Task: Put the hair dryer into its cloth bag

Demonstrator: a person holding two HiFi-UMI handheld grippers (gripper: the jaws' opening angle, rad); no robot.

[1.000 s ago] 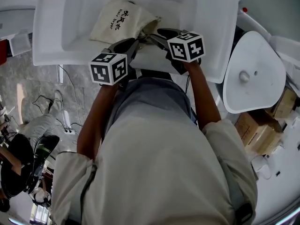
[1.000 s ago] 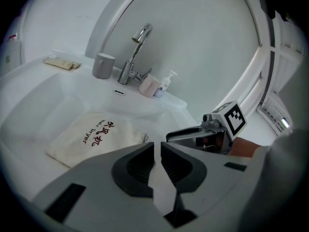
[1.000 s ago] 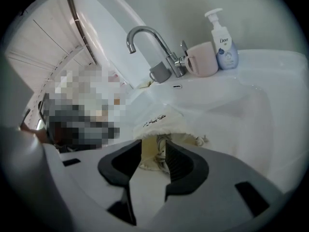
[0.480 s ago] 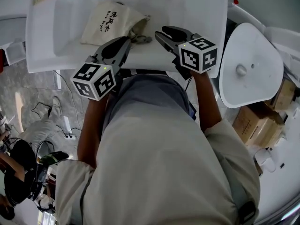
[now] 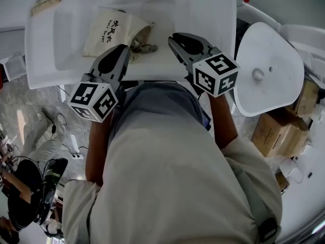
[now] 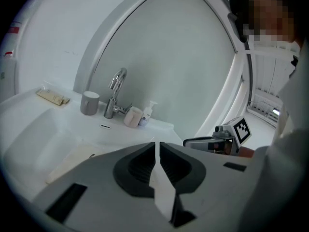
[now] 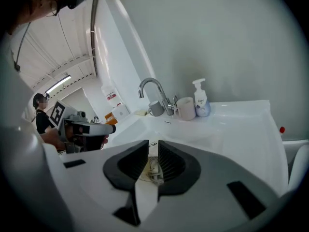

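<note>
Cloth bag (image 5: 112,30) lies flat in the white sink (image 5: 45,60), printed side up, mouth twd the person, near the basin's front edge. A bunched cord or drawstring (image 5: 140,46) spills from the mouth; can't tell which, and the dryer itself isn't visible. Left tongs (image 5: 123,48) hover over the front rim just beside the mouth, apart from the bag. Their jaws have just been closing and stand nearly together w/ a thin slit, nothing btwn them. Right tongs (image 5: 172,37) hang over the basin's front right, a little right of the cord, not touching it. Jaws also just been closing, narrow gap left, empty; the cord shows thru the gap but lies lower down in the sink. At the back of the sink: faucet (image 6: 116,88), grey cup (image 6: 90,103) to its left, mug (image 7: 185,108) and pump bottle (image 7: 202,98) to its right
</note>
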